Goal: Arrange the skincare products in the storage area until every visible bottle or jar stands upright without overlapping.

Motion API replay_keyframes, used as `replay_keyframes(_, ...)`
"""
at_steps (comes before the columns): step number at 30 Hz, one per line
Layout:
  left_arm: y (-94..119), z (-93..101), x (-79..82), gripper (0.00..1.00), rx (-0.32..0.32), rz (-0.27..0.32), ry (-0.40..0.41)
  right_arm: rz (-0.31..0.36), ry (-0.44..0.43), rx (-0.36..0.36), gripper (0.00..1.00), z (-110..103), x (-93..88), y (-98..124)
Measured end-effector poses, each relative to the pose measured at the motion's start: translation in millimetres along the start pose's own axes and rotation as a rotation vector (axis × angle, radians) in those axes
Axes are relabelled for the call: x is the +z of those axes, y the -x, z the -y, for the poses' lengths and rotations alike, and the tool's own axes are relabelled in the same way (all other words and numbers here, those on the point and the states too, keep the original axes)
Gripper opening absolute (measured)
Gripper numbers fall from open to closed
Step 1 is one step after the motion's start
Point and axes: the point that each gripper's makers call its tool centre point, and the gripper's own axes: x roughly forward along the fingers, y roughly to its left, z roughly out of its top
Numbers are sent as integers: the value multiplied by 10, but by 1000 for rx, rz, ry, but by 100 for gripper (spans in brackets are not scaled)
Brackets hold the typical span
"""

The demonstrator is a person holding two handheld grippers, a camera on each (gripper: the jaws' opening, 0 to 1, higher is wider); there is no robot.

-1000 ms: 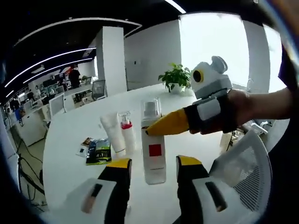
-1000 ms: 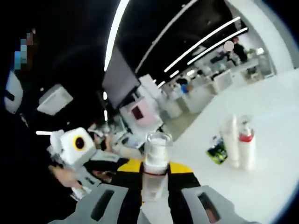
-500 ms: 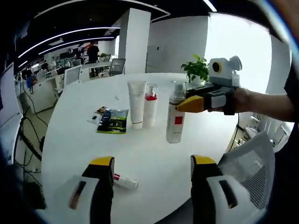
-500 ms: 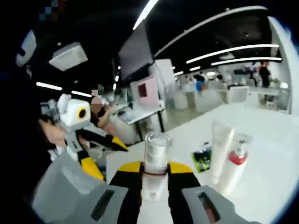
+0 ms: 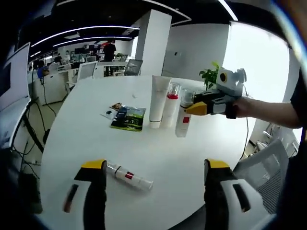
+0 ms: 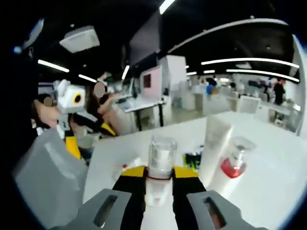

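A clear bottle with a red label (image 5: 183, 122) stands upright, its base at the table top, with my right gripper (image 5: 195, 109) shut on its upper part. In the right gripper view the bottle's clear cap (image 6: 160, 154) rises between my right gripper's (image 6: 159, 173) yellow-tipped jaws. Just left of it stand a white tube (image 5: 157, 101) and a red-capped pump bottle (image 5: 171, 106); these are the white tube (image 6: 214, 147) and the pump bottle (image 6: 231, 167) at the right. A small bottle (image 5: 130, 177) lies on its side near my left gripper (image 5: 154, 166), which is open and holds nothing.
A dark printed packet (image 5: 128, 118) lies flat left of the tube on the round white table (image 5: 76, 124). A potted plant (image 5: 211, 76) stands at the far edge. A mesh chair (image 5: 261, 160) is at the right. Office desks and people fill the background.
My left gripper has pulled back from the clear bottle, and the lying bottle has come into its view. The right gripper keeps its hold, and the bottle now stands closer to the pump bottle.
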Motion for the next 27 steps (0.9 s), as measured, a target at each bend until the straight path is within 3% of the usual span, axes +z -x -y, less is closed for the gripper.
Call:
replay_keyframes(4, 54, -12, -35, 87, -10, -17, -84, -5, 20, 2, 14, 63, -77, -53)
replay_keyframes(7, 98, -97, -46, 89, 18, 5, -57, -2, 29, -2, 14, 134, -133, -111)
replay_keyframes(14, 148, -196, -266, 87, 43, -33, -11, -18, 88, 3, 14, 266, -260, -290)
replay_keyframes(19, 197, -206, -187, 85, 61, -19, 2, -17, 123, 28, 14, 295, -284, -370)
replay_keyframes(27, 254, -312, -247, 84, 76, -31, -8, 19, 132, 52, 14, 468, -340, -455)
